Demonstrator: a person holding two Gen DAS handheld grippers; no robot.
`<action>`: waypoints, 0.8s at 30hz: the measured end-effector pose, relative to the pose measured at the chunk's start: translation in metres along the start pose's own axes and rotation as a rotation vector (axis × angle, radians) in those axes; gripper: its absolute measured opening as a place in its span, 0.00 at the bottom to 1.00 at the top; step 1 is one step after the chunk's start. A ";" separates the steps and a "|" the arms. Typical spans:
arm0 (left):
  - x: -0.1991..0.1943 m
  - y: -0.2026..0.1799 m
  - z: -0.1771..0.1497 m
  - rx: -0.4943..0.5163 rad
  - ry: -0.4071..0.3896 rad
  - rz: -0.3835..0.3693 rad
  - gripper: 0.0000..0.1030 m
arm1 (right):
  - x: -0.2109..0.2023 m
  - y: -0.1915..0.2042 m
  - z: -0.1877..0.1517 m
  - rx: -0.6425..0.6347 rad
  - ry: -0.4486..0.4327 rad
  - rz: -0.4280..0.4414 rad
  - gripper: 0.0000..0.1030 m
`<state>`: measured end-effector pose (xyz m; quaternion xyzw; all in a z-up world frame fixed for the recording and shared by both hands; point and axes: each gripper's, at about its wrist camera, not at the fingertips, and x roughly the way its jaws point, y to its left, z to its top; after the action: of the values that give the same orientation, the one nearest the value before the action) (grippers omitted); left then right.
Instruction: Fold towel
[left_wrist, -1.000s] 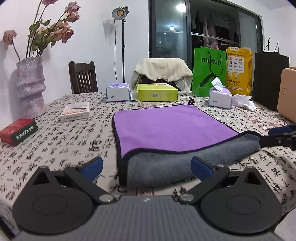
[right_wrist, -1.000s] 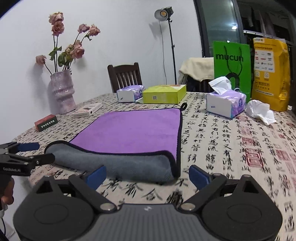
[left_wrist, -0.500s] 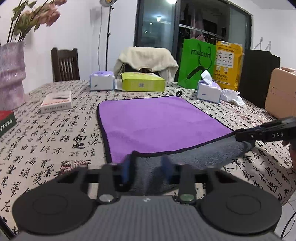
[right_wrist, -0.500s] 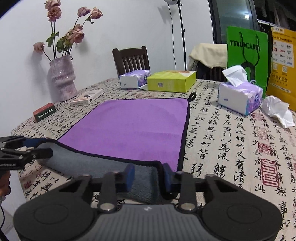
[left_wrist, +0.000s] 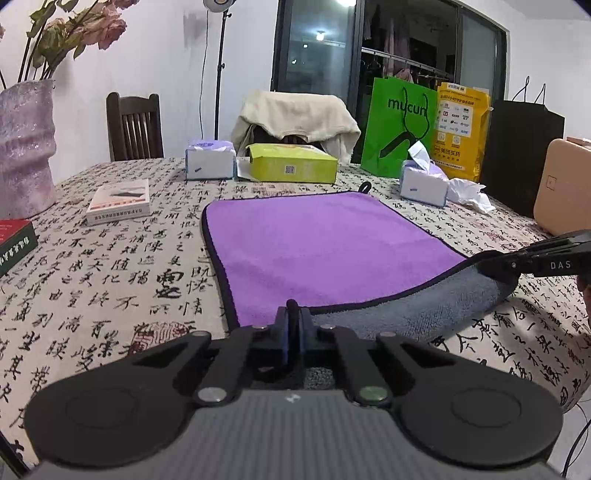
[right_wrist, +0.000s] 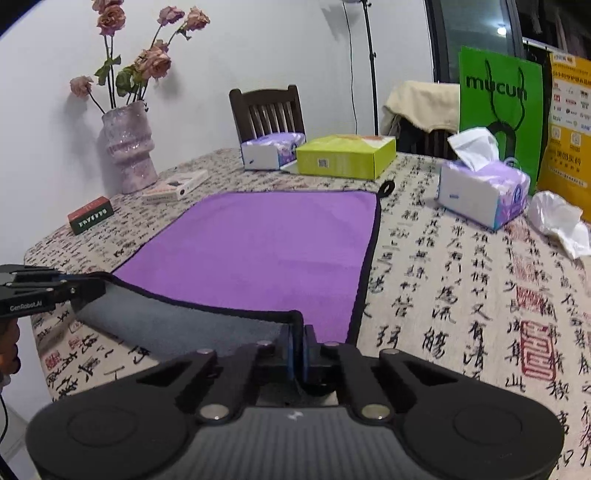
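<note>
A table covered by a beige cloth printed with black calligraphy (left_wrist: 122, 266) carries everything. A purple microfibre towel with black edging and grey underside (left_wrist: 317, 243) lies spread at its middle. Behind the towel sit a lime-green cardboard box (left_wrist: 291, 168) and a white-and-lilac tissue pack (left_wrist: 209, 162). Left of the towel are a flat white box (left_wrist: 120, 201), a red-and-green box (left_wrist: 14, 243) and a pink textured vase (left_wrist: 24, 147). Right of the towel are a second tissue pack (left_wrist: 423, 186) and a crumpled white tissue (left_wrist: 469, 194).
</note>
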<state>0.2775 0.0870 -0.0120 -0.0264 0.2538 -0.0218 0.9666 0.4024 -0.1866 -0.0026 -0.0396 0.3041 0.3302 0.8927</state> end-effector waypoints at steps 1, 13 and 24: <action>-0.001 0.000 0.001 0.000 -0.003 0.002 0.05 | -0.001 0.000 0.001 0.000 -0.007 -0.003 0.04; 0.004 0.005 0.021 0.031 -0.035 0.016 0.05 | 0.003 -0.003 0.022 -0.047 -0.045 -0.008 0.04; 0.024 0.013 0.052 0.088 -0.070 0.032 0.05 | 0.027 -0.004 0.057 -0.129 -0.048 -0.008 0.04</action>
<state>0.3248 0.1007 0.0209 0.0195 0.2188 -0.0164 0.9754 0.4501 -0.1590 0.0275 -0.0904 0.2606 0.3463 0.8967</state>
